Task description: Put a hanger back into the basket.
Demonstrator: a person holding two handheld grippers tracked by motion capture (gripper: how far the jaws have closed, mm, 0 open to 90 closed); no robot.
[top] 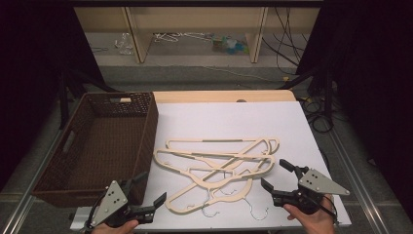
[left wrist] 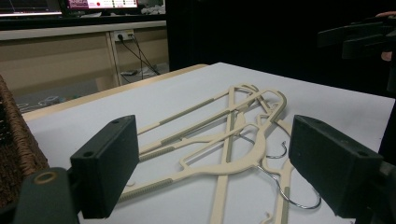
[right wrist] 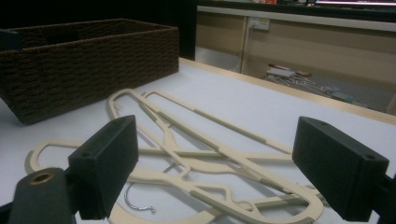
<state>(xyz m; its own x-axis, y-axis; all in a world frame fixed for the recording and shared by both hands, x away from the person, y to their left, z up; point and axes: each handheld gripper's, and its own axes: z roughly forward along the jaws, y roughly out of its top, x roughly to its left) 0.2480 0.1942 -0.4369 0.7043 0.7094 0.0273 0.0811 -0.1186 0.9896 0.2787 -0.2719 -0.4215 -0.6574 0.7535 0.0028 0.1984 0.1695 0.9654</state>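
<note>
Hangers (top: 221, 168), cream plastic with metal hooks, lie in a loose, overlapping pile near the middle of the white counter (top: 243, 117), just right of a brown woven basket (top: 97, 146). The basket looks empty. You hold one tool in each hand at the near edge: the left tool (top: 152, 189) sits between the basket's near corner and the pile, the right tool (top: 278, 174) just right of the pile. Both tools are wide open and hold nothing; neither touches a hanger.

The likely trouble is the tangle. The hangers cross over one another and their hooks (left wrist: 289, 198) lie close together at the near side, so lifting one may drag another along or knock it off the counter. The bars are thin and lie flat, so a tool may slip or scrape the counter instead of catching one.

How many hangers there are is hard to count, perhaps four or five. Which lies on top is unclear. Your hands are cut off at the bottom edge of the high view.
</note>
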